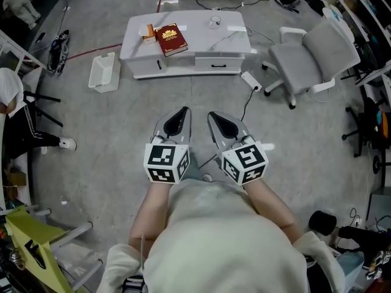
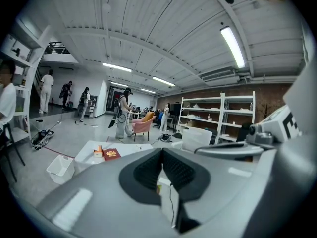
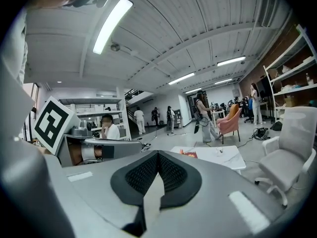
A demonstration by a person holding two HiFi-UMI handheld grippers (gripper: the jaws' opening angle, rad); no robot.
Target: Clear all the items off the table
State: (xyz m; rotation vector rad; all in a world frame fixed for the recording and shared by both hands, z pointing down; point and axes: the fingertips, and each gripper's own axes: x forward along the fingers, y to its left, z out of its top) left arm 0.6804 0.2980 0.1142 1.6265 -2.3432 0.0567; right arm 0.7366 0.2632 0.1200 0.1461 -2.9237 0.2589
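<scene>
**Items on the counter (image 1: 201,38) not yet within reach**

The low white counter stood well ahead of me, and its things lay untouched. A red book (image 1: 170,39) was near the left end, with a small orange box (image 1: 148,31) just beside it. Near the back edge stood what looked like a clear glass (image 1: 214,21).

I held my left tongs (image 1: 181,113) and my right tongs (image 1: 215,118) side by side before my body, both pointing toward the counter. The jaws of each were pressed together with nothing between them. I judge this was sensible, because nothing was near enough to take and open jaws had no use yet.

A white bin (image 1: 102,72) lay on the floor just beside the left end of the counter. I think it was put there to receive the things, but I cannot be sure. A grey office chair (image 1: 317,57) stood at the right. A power strip (image 1: 251,80) with its cable lay on the floor between me and the counter, so I judged a path a little to its left was safer. The clearing had not begun, and coming near was the first step.
</scene>
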